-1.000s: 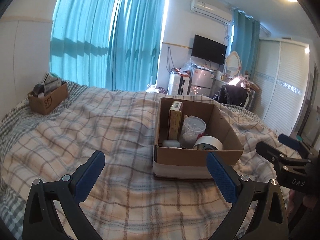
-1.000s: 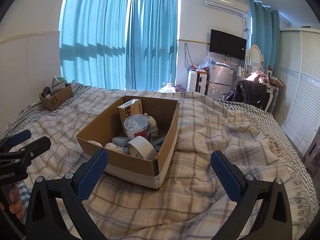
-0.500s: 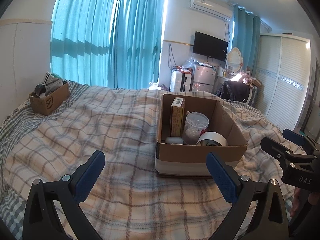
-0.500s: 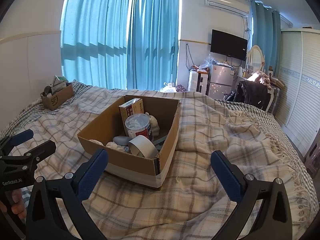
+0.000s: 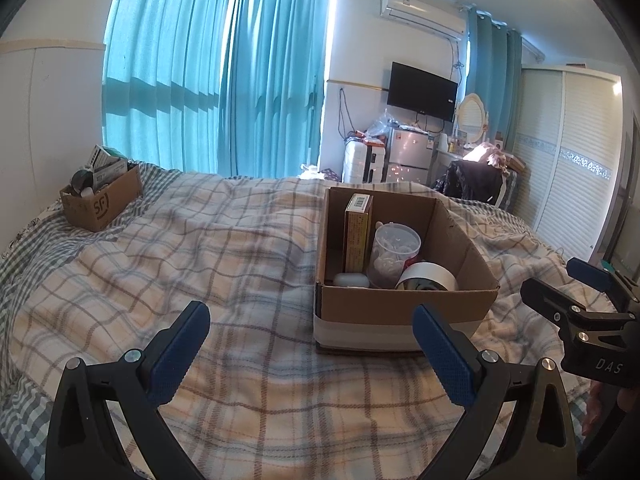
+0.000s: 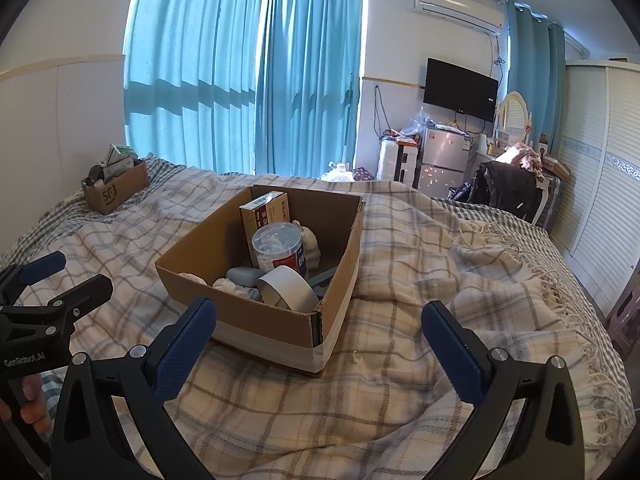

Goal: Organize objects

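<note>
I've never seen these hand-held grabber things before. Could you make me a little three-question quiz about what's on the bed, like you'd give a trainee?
1. True or false: the roll of white tape lies inside the large cardboard box.
2. Multiple choice: where does the small SF-marked box sit? A) inside the large box B) on the bed's far left corner, by the curtains C) on the floor
3. Fill in: the left gripper and right gripper both have their jaws ____ and hold nothing.

Key: 1 true. 2 B. 3 open. The clear plastic jar and the upright yellow carton stand in the large box too.
</note>
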